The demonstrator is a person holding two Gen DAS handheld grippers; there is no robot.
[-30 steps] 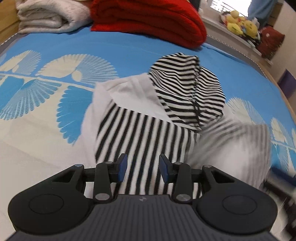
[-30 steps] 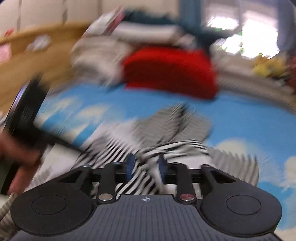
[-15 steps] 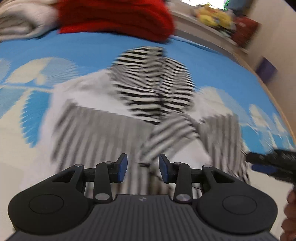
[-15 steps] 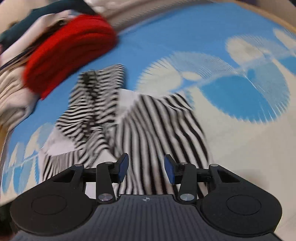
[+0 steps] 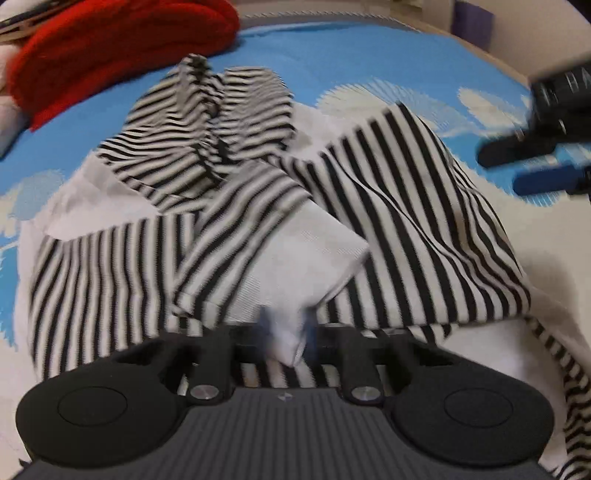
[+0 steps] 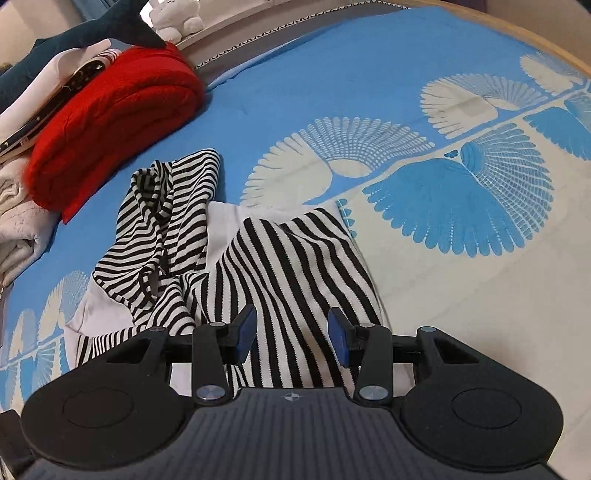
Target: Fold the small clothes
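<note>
A black-and-white striped hoodie lies on the bed, hood toward the far side. One sleeve is folded across the front, its white end pointing at me. My left gripper is shut on that white sleeve end; its pads are blurred. My right gripper stands open just above the hoodie's striped body, nothing pinched between its blue pads. In the left wrist view the right gripper shows blurred beyond the hoodie's right edge.
A blue and cream patterned bedspread covers the bed. A folded red blanket and pale folded cloths lie at the far left, with a dark plush behind. The bed's wooden edge curves at the far right.
The right gripper let go of the sleeve, opened wider and swung to the hoodie's right side. The left gripper moved right to the folded-over sleeve and shut on its white end.
</note>
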